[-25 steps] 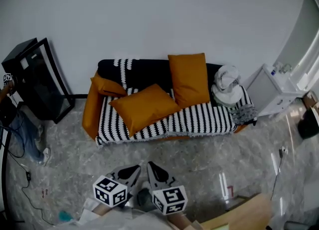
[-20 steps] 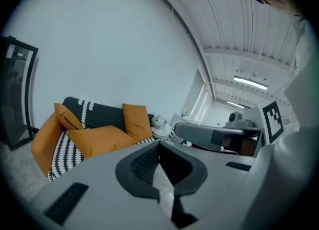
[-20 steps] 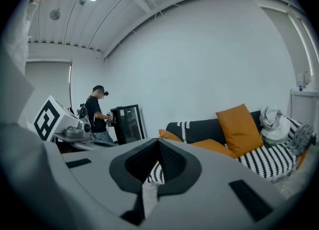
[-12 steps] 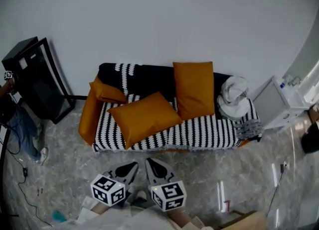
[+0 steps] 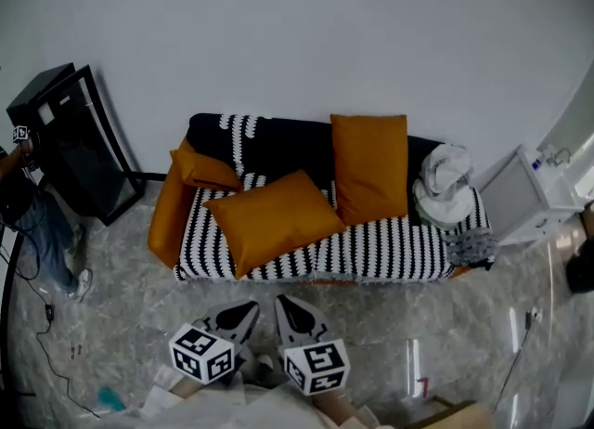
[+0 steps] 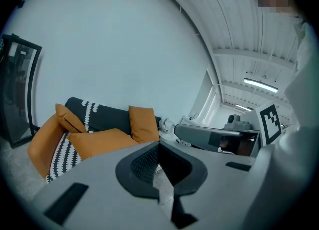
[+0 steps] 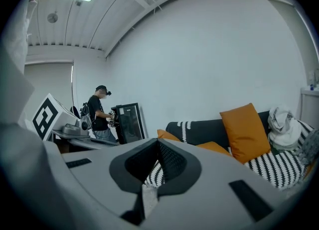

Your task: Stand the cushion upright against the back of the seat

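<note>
Both tools hover over the grey floor (image 5: 436,325) in front of an orange sofa (image 5: 172,214), well short of its front edge, with the job not yet begun. The left tool (image 5: 249,309) has its jaws pressed together on nothing. The right tool (image 5: 284,305) beside it is likewise closed and empty. Each gripper view shows the two pads meeting at the tip, with only sofa and floor beyond.

The cushion to be stood up, a large orange cushion (image 5: 274,218), lies flat and askew on the black-and-white striped throw (image 5: 390,249) that covers the seat. It sits in the seat's left half, one corner reaching the front edge, and appears clear of the dark backrest (image 5: 278,139).

A second orange cushion (image 5: 371,167) already stands upright against the backrest right of centre. A smaller orange cushion (image 5: 204,169) is tucked into the back left corner by the armrest, and a white bundle (image 5: 444,184) sits at the right end of the seat. A black glass-fronted cabinet (image 5: 79,144) stands by the wall to the left, near a person (image 5: 32,218) at the frame's edge.

What remains, by the look of it, is everything: closing on the sofa, opening the tools, taking hold of the large orange cushion, tipping it up and resting it on the backrest, likely in the gap left of the upright one.
</note>
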A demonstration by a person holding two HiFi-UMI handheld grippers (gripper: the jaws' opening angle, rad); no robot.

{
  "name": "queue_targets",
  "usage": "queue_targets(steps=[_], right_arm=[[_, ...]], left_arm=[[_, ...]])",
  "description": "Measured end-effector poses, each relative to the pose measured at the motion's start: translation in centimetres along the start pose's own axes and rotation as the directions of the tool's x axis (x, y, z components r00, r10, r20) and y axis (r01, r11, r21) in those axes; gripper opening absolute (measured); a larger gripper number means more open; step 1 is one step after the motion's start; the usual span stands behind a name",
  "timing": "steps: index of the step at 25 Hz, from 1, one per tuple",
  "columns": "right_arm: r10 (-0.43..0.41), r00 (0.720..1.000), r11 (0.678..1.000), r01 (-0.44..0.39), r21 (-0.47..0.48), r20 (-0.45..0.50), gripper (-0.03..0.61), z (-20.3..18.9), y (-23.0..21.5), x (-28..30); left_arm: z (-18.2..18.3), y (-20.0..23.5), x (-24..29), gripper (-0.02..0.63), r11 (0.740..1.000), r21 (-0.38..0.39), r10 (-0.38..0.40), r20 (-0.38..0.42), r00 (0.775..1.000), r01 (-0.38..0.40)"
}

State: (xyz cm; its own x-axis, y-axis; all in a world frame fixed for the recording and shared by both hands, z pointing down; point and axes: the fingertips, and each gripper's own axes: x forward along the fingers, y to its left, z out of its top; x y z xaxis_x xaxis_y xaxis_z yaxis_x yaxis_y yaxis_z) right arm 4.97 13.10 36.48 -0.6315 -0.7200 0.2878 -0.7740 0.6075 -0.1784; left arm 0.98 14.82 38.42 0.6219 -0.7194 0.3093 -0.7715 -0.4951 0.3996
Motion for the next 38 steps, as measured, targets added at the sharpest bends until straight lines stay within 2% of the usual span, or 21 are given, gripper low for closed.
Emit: queue_targets(steps=[8,19,25,30,38], right_arm=[[-0.004,1.0,1.0,0.004,0.025,-0.024,0.012,-0.3,-0.5,1.7],[-0.009,0.999,1.0,0.01,0.02,-0.048,0.012,1.2,-1.7,6.3],[-0.012,0.999,1.0,0.012,0.007,-0.04,0.012,2.5,-2.5,9.8],[0.004,1.0,1.0,-0.005,-0.012,-0.028,0.012,3.9,-2.1,12.5],[-0.044,0.999,0.998,0.042,-0.041,-0.032,0.012,5.2,-3.0,16.3]], left_arm=[[0.3,1.4,0.8,0.006,1.0,-0.017,-0.007,-0.023,1.0,0.007],[3.6,5.6,3.8,0.006,1.0,-0.014,-0.022,-0.042,0.999,0.021],[5.7,9.0,5.1,0.006,0.999,-0.035,-0.003,-0.029,1.0,0.002],[6.7,11.1,6.1,0.006,1.0,-0.019,-0.006,-0.039,0.999,0.005],[8.1,14.7,8.0,0.006,1.0,0.018,0.003,-0.068,0.998,-0.002]])
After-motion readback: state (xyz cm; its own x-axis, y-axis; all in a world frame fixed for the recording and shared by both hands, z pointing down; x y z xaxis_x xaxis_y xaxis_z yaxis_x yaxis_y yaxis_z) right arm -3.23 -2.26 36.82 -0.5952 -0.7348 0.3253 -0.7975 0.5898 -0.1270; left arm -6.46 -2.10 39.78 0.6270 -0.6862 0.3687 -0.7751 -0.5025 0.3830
